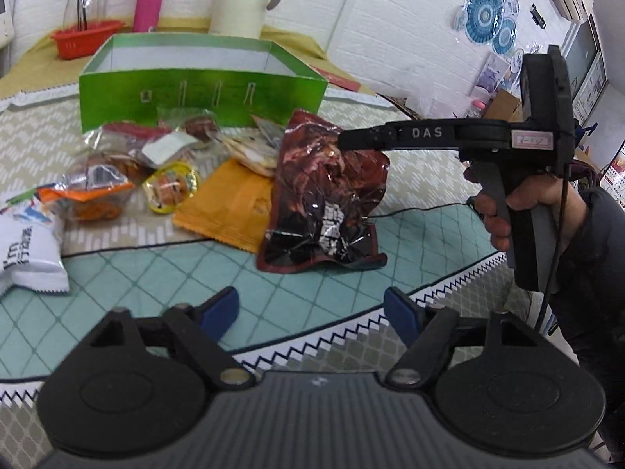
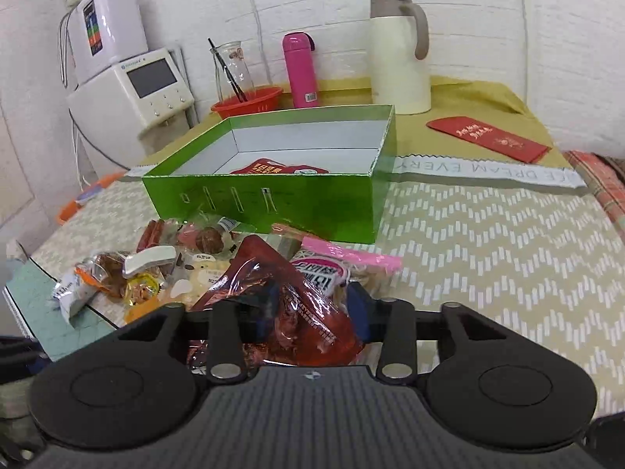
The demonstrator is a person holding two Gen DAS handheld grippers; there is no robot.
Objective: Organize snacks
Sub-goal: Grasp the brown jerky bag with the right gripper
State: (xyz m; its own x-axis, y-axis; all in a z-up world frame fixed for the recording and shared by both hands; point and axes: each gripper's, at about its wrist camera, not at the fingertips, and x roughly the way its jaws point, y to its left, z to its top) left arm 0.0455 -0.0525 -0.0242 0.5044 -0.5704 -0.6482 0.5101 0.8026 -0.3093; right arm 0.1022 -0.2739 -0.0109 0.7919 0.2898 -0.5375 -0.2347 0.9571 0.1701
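Right wrist view: my right tool (image 2: 312,312) clamps the dark red snack bag (image 2: 297,297).
Light, crinkly, slippery film; grip its top edge. Left tool (image 1: 311,306) wide, empty.

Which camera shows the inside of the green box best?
The right wrist view: it looks down into the green box, showing a red packet inside. The left wrist view shows only its front wall and far inner wall.

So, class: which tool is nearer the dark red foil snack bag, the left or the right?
Right. The right tool has the dark red foil bag between its fingers at the bag's upper edge. The left tool hangs open over the teal mat, short of the bag and clear of it.
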